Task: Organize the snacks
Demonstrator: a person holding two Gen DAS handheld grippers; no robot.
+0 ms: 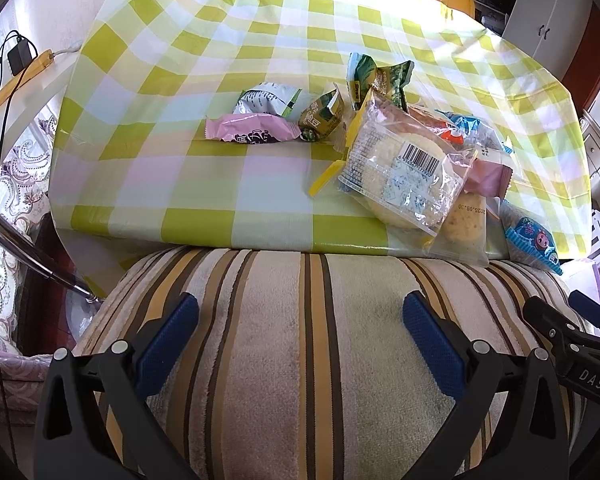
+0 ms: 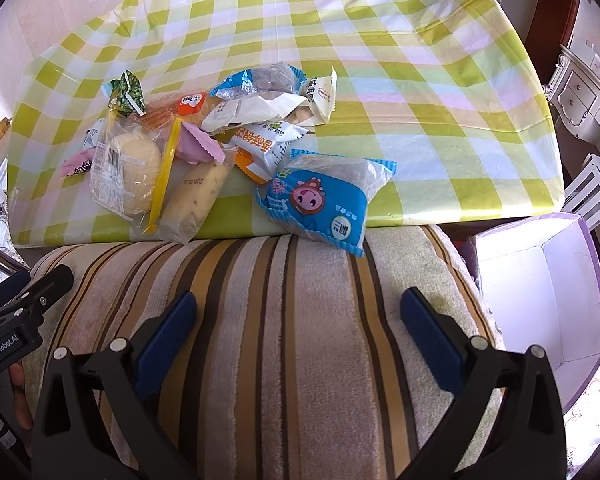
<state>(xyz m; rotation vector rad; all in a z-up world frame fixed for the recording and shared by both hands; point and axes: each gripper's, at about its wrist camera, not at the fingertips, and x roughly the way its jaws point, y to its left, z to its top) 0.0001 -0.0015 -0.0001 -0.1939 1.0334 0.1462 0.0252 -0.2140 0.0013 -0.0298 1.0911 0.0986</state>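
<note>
A pile of wrapped snacks lies on the green checked table (image 1: 180,184). In the left wrist view I see a clear bag of round cakes (image 1: 404,160), a pink pack (image 1: 252,130), a grey-green pack (image 1: 266,100) and green packs (image 1: 380,78). In the right wrist view a blue pack with a pink pig (image 2: 324,196) lies at the table's near edge, beside an orange-white pack (image 2: 264,146) and the clear cake bag (image 2: 132,164). My left gripper (image 1: 300,320) and right gripper (image 2: 298,318) are both open and empty, above a striped cushion (image 1: 300,360), short of the snacks.
An open white box with a purple rim (image 2: 540,300) stands right of the cushion, below the table edge. A power strip with a black adapter (image 1: 24,64) lies on a ledge at the far left. White furniture (image 2: 584,96) stands at the right.
</note>
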